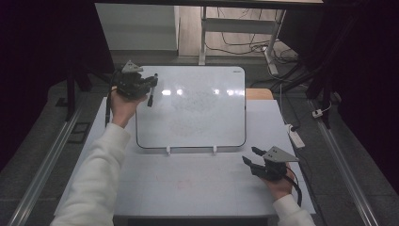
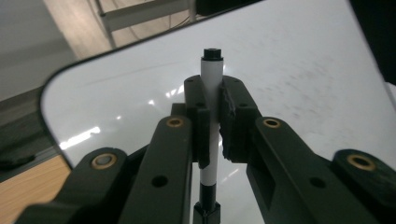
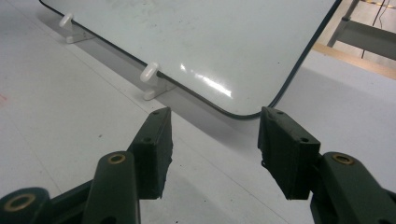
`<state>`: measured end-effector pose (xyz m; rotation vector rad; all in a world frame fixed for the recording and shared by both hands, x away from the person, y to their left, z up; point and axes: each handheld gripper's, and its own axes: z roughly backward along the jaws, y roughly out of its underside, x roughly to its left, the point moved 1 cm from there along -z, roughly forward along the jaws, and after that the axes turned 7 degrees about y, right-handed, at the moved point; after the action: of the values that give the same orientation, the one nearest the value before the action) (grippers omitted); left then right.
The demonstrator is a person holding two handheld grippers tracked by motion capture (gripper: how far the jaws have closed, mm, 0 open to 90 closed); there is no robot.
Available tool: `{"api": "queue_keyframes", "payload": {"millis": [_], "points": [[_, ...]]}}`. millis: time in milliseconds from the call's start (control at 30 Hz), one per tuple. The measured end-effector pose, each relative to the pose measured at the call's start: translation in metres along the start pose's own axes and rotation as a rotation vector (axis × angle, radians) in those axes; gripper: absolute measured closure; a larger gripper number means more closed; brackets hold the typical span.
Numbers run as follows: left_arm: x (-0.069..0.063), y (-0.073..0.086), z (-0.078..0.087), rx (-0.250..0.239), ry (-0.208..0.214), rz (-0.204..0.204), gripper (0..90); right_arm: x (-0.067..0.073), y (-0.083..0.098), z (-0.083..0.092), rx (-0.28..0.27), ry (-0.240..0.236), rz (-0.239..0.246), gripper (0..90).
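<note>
The marker (image 2: 212, 93) is pinched between the pressed-together jaws of the left gripper (image 1: 151, 84) at the upper left of the high view, over the whiteboard's (image 1: 197, 113) corner; its lower end is cut off in the left gripper view. Faint smudges on the board cannot be read. At the lower right, the right gripper (image 3: 212, 144) is held with jaws spread, empty, above the table (image 1: 188, 183).

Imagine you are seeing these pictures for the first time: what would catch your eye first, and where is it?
First comes the big glossy whiteboard, propped on white clips at the middle of the table, its surface faintly smudged. Next, the left hand-held gripper at the board's upper left corner, shut on a white marker with black ends. Last, the right hand-held gripper near the board's lower right corner, jaws apart with nothing between them.
</note>
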<state>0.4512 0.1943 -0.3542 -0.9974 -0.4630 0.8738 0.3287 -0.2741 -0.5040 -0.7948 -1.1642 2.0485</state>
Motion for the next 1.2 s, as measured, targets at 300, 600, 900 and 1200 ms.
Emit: {"api": "queue_keyframes", "payload": {"millis": [300,600,900,1200], "points": [[0.013,-0.011,-0.021,0.119,-0.095,-0.034,81.6,0.001,0.001,-0.002,0.009,0.003,0.013,44.8],[0.020,-0.009,-0.041,0.163,-0.121,-0.045,80.8,0.002,0.002,-0.004,0.018,0.003,0.020,44.6],[0.022,-0.005,-0.052,0.151,-0.128,-0.061,79.7,0.003,0.002,-0.005,0.024,0.003,0.028,43.8],[0.020,-0.005,-0.049,0.121,-0.123,-0.086,69.3,0.003,0.003,-0.005,0.027,0.001,0.033,43.3]]}}
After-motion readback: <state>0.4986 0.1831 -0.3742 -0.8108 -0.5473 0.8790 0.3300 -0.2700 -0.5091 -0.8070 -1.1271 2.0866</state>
